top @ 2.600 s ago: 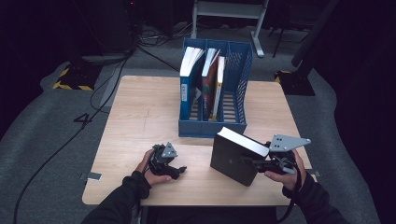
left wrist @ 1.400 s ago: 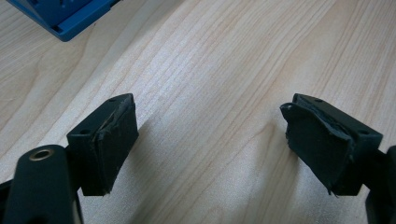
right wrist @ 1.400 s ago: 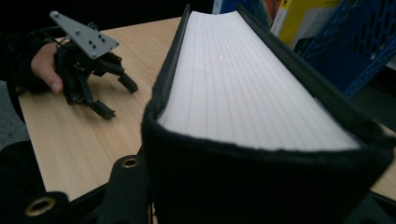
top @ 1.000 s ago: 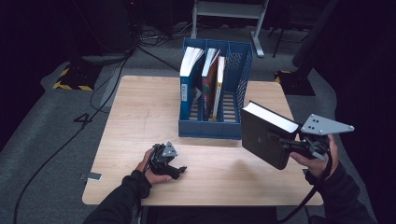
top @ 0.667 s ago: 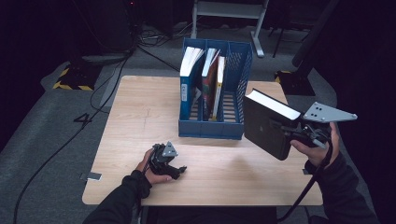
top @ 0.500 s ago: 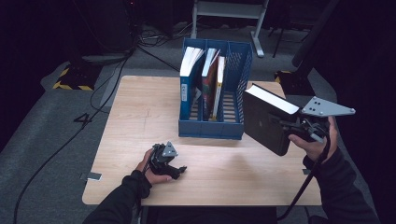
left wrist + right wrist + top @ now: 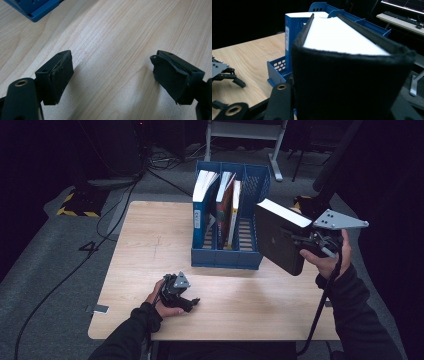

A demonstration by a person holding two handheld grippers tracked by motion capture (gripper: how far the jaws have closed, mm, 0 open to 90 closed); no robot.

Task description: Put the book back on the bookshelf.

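Carrying a black book (image 7: 280, 240) toward the blue file rack (image 7: 227, 257), the right gripper (image 7: 307, 240) holds it aloft at three o'clock of the rack, its fingers clamped on the covers. High view: the book hangs tilted, white page edge uppermost, just beside the rack's empty right-hand slot; two slots to the left hold upright books. The left gripper (image 7: 184, 301) rests on the tabletop (image 7: 150, 235) at six o'clock. By judgement, the step in hand is transport; the next move calls for squaring the book upright and lowering it into the free slot without catching the divider.

Left gripper view: its fingers (image 7: 58, 75) stand wide apart over bare wood, holding nothing; a rack corner shows at eleven o'clock.

Right gripper view: the book's felt-like spine (image 7: 347, 85) sits between the fingers. A white label (image 7: 287, 36) on a blue book in the rack carries print too small to read.
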